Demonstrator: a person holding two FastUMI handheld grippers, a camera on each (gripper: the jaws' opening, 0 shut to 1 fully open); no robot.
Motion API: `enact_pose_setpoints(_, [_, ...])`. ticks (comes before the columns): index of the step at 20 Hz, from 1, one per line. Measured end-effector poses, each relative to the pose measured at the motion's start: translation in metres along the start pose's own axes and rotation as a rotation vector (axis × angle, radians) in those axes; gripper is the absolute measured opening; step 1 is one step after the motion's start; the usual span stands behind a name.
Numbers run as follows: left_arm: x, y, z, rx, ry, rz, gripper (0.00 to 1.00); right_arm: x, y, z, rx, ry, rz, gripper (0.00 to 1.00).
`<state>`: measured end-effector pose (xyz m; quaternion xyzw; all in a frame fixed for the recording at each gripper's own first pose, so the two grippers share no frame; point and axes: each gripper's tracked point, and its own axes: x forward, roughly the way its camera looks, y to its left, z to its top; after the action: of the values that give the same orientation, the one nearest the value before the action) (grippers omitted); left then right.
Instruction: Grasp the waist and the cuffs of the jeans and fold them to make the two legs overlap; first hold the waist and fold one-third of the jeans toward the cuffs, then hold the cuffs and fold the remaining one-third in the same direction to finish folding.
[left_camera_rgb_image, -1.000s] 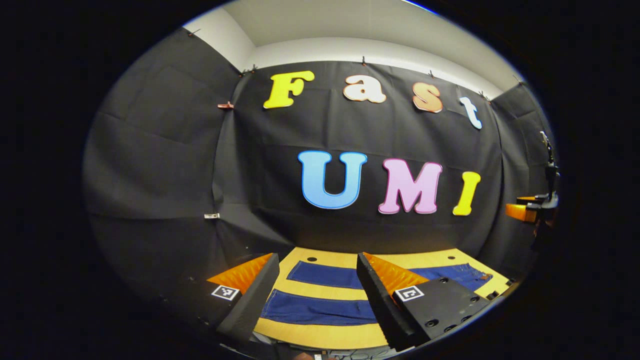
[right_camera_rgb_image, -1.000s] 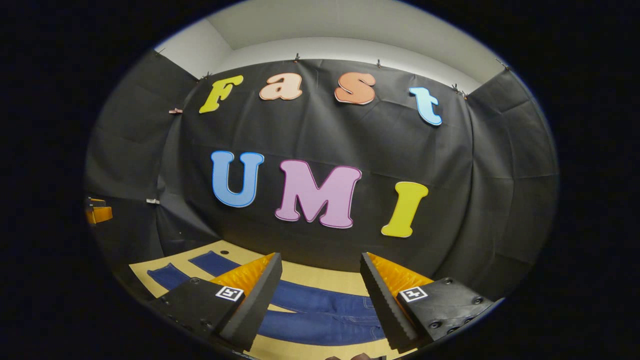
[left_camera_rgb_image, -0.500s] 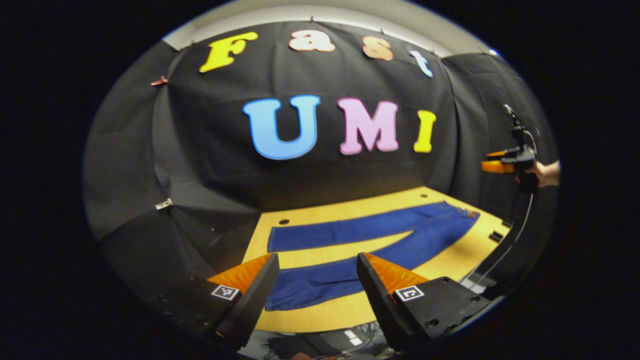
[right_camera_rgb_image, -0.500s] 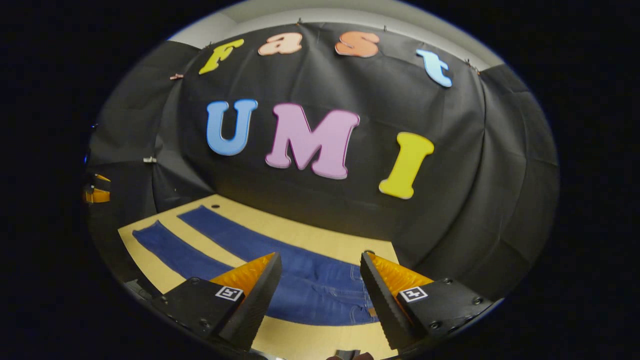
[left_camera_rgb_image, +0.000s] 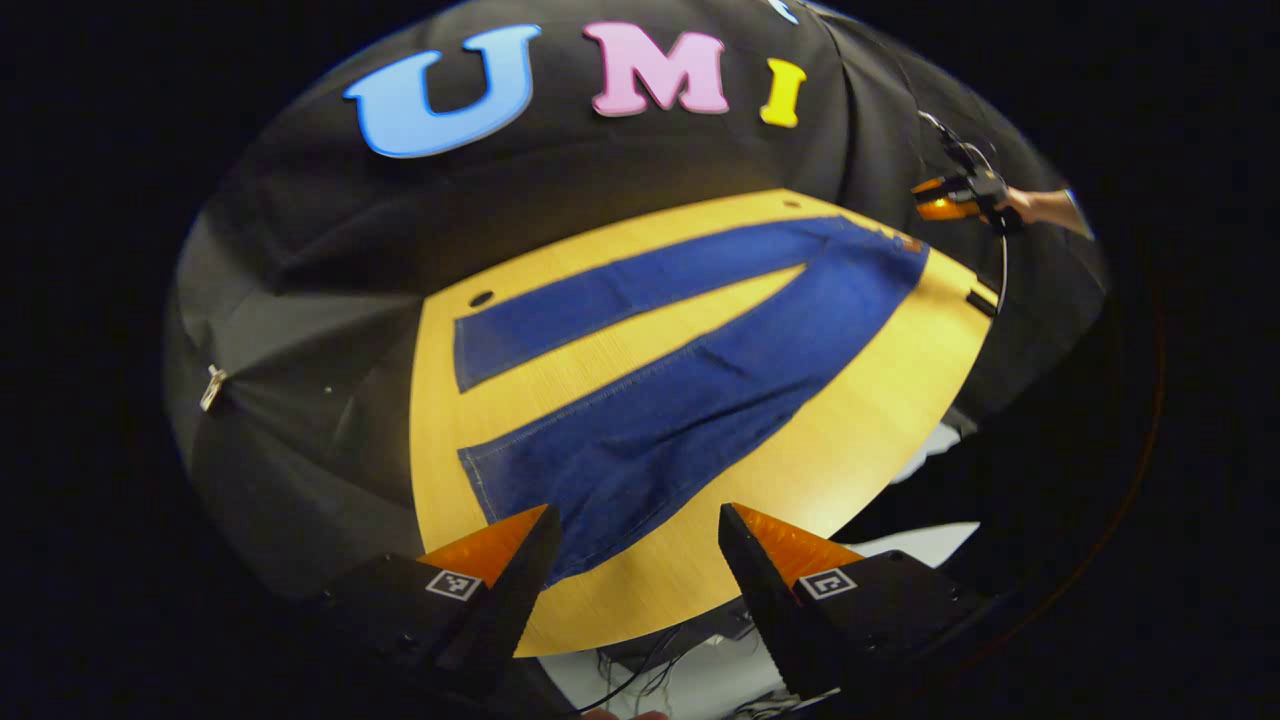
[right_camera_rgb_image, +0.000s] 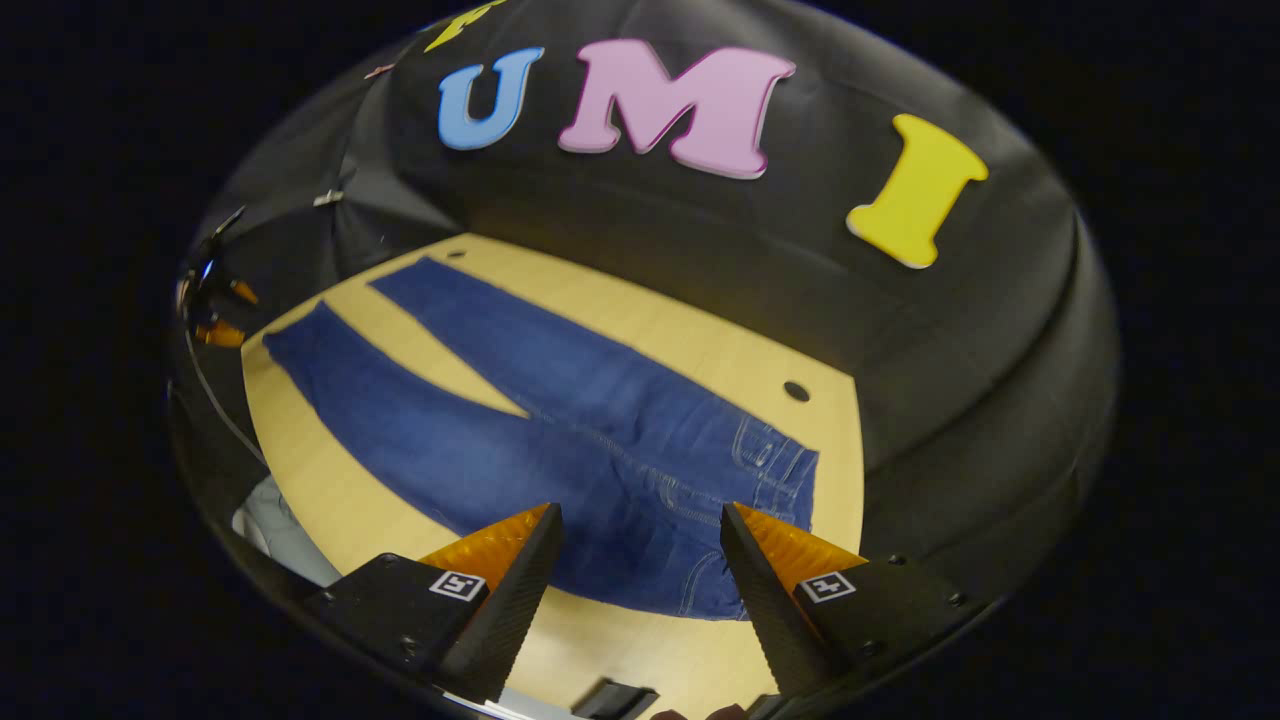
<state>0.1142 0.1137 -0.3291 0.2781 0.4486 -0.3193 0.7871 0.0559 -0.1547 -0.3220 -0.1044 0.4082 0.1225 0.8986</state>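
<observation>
Overhead, the left gripper (left_camera_rgb_image: 633, 560) hangs above the cuff end of a pair of blue jeans (left_camera_rgb_image: 680, 370) spread flat on a wooden table (left_camera_rgb_image: 880, 400), its two fingers spread wide with nothing between them. Seen in the left gripper view, the nearer leg's cuff (left_camera_rgb_image: 490, 480) lies just ahead of the fingertips, close to the table's near edge, while the farther leg's cuff (left_camera_rgb_image: 470, 345) lies beyond it, beside a small round hole (left_camera_rgb_image: 481, 298) in the tabletop. Both legs run away from the cuffs, a wedge of bare wood showing between them, and meet at the waist (left_camera_rgb_image: 905, 250) near the table's far end. Past that end, a person's hand (left_camera_rgb_image: 1020, 205) holds the other gripper in the air, off the table.

At the waist end, the right gripper (right_camera_rgb_image: 640, 565) hangs above the table, its fingers likewise wide apart and holding nothing. In the right gripper view the waistband (right_camera_rgb_image: 790, 500), with its pockets and seams, lies flat just ahead of the fingertips, near a second round hole (right_camera_rgb_image: 796, 391) in the wood. From there the two legs fan out toward the table's far left end, apart from each other and not overlapping.
</observation>
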Motion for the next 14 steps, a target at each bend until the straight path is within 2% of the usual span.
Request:
enact_pose_setpoints(3, [0.027, -0.004, -0.003, 0.063, 0.114, -0.06, 0.99, 0.021, -0.002, -0.044, -0.06, 0.165, 0.099, 0.97])
enact_pose_setpoints(6, [0.034, -0.009, -0.009, 0.099, 0.208, -0.107, 0.99, 0.032, -0.017, -0.084, -0.14, 0.324, 0.166, 0.97])
enact_pose_setpoints(9, [0.038, -0.01, -0.019, 0.127, 0.288, -0.139, 0.99, 0.045, -0.037, -0.114, -0.187, 0.418, 0.171, 0.98])
enact_pose_setpoints(14, [0.048, -0.012, -0.041, 0.181, 0.403, -0.166, 0.98, 0.063, -0.051, -0.141, -0.179, 0.536, 0.212, 0.98])
